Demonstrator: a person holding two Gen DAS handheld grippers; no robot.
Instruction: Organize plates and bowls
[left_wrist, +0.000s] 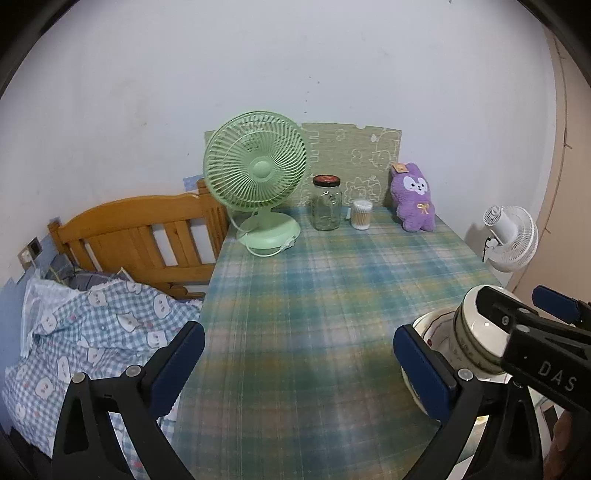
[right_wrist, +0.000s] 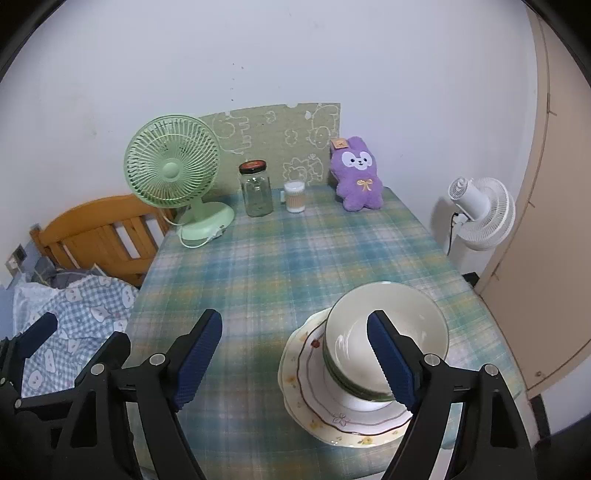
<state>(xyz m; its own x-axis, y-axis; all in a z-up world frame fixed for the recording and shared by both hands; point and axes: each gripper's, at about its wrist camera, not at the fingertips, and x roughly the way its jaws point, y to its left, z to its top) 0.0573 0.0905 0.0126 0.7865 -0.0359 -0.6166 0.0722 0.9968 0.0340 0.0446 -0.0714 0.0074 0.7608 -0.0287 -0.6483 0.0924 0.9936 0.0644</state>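
Two cream bowls with green bands (right_wrist: 384, 332) sit nested on two stacked flowered plates (right_wrist: 314, 391) at the near right of the plaid table (right_wrist: 280, 266). My right gripper (right_wrist: 295, 358) is open with nothing between its pads; its right finger stands in front of the bowls in this view. In the left wrist view the bowls (left_wrist: 476, 343) and plates (left_wrist: 428, 328) show at the lower right, partly hidden by the right gripper (left_wrist: 513, 299). My left gripper (left_wrist: 301, 369) is open over bare cloth, left of the stack. One of its fingertips (right_wrist: 37, 334) shows at the far left.
At the table's far end stand a green fan (left_wrist: 255, 173), a glass jar (left_wrist: 327, 203), a cotton-swab tub (left_wrist: 361, 214) and a purple plush toy (left_wrist: 412, 197). A white fan (left_wrist: 511, 236) stands off the right edge. A bed with checked bedding (left_wrist: 92, 332) adjoins the left edge.
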